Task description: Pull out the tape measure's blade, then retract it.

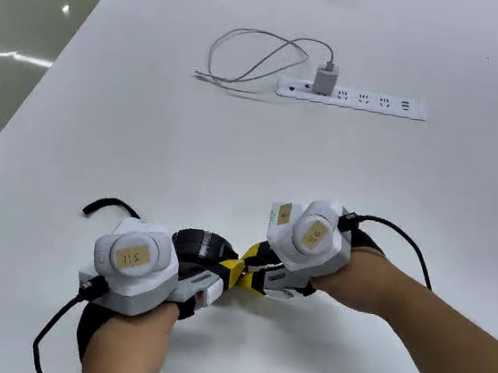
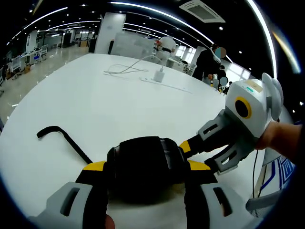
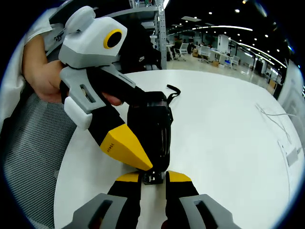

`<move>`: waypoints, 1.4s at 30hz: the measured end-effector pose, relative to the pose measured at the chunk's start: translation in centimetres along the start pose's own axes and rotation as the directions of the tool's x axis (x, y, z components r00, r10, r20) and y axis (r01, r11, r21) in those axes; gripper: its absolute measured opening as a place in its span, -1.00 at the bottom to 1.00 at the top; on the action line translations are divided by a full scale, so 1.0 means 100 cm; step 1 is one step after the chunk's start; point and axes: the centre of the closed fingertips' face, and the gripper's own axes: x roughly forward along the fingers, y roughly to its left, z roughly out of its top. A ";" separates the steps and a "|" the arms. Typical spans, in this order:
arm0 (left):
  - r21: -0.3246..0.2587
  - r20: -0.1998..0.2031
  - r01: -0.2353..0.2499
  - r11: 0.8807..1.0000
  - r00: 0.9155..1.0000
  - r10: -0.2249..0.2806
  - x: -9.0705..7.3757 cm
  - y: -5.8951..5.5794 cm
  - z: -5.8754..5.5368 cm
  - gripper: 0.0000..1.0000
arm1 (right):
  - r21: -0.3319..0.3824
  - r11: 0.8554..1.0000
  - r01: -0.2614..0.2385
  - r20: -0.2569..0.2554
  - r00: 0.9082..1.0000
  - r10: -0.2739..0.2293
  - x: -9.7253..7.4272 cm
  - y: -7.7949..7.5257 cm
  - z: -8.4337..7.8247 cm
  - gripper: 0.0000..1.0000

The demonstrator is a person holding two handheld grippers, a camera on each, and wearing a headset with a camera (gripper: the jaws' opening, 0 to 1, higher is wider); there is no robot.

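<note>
I am clamping the tape measure (image 1: 195, 245) in the left gripper (image 2: 146, 167), near on the table (image 1: 235, 149). The right gripper (image 3: 153, 178) is pinching the blade tip (image 3: 153, 180). By my judgement nothing is extending yet, so pulling and retracting are pending.

The black, rounded tape measure (image 2: 143, 155) sits clamped across its case in the left hand-held gripper (image 2: 146, 167), its black strap (image 2: 62, 136) trailing on the white surface (image 2: 95, 95).
</note>
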 end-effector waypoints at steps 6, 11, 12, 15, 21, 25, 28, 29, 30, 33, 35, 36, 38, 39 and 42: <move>-0.006 -0.001 0.003 1.000 1.000 -0.003 0.000 -0.001 0.000 0.28 | -0.001 1.000 -0.004 -0.003 1.000 0.004 -0.002 0.000 0.002 -0.62; 0.002 0.004 0.006 1.000 1.000 -0.006 -0.001 -0.001 0.002 0.27 | 0.009 1.000 0.010 0.008 1.000 -0.010 -0.006 -0.002 0.002 -0.60; -0.001 0.010 0.015 1.000 1.000 -0.015 -0.002 -0.002 0.004 0.29 | 0.017 1.000 0.024 0.009 1.000 -0.024 -0.008 -0.003 0.001 -0.55; 0.008 0.018 0.029 1.000 0.999 -0.029 -0.006 -0.005 0.007 0.34 | 0.056 0.998 0.037 0.016 0.999 -0.038 -0.013 -0.002 0.000 -0.46; 0.045 0.039 0.047 0.998 0.998 -0.049 -0.010 -0.011 0.017 0.39 | 0.085 0.995 0.051 0.030 0.998 -0.054 -0.018 -0.001 0.001 -0.35; 0.064 0.034 0.058 0.996 0.998 -0.060 -0.013 -0.012 0.018 0.42 | 0.108 0.991 0.075 0.060 0.995 -0.082 -0.026 -0.002 0.006 -0.33; 0.095 0.034 0.069 0.993 0.997 -0.073 -0.018 -0.013 0.018 0.40 | 0.128 0.987 0.096 0.078 0.991 -0.106 -0.033 -0.002 0.007 -0.27; 0.109 0.034 0.074 0.991 0.996 -0.078 -0.019 -0.013 0.018 0.40 | 0.129 0.986 0.108 0.079 0.990 -0.119 -0.034 -0.002 0.006 -0.25; 0.123 0.038 0.087 0.989 0.995 -0.092 -0.021 -0.015 0.019 0.40 | 0.133 0.984 0.118 0.081 0.988 -0.129 -0.037 -0.001 0.005 -0.21; 0.148 0.049 0.113 0.983 0.991 -0.121 -0.026 -0.019 0.020 0.42 | 0.138 0.981 0.133 0.091 0.985 -0.146 -0.042 0.003 0.004 -0.13; 0.175 0.044 0.131 0.976 0.989 -0.140 -0.029 -0.021 0.019 0.45 | 0.150 0.977 0.152 0.090 0.982 -0.167 -0.047 0.005 0.001 -0.08; 0.193 0.044 0.142 0.971 0.987 -0.153 -0.031 -0.022 0.020 0.46 | 0.159 0.974 0.162 0.090 0.980 -0.178 -0.050 0.005 -0.001 -0.05; 0.216 0.022 0.148 0.965 0.988 -0.156 -0.032 -0.021 0.017 0.43 | 0.162 0.970 0.182 0.093 0.976 -0.199 -0.054 0.006 -0.003 -0.02; 0.225 0.016 0.151 0.962 0.987 -0.159 -0.034 -0.021 0.016 0.43 | 0.163 0.969 0.188 0.098 0.974 -0.205 -0.056 0.007 -0.003 -0.02; 0.261 0.007 0.175 0.949 0.983 -0.183 -0.041 -0.022 0.017 0.43 | 0.180 0.960 0.214 0.102 0.967 -0.235 -0.064 0.010 -0.006 0.03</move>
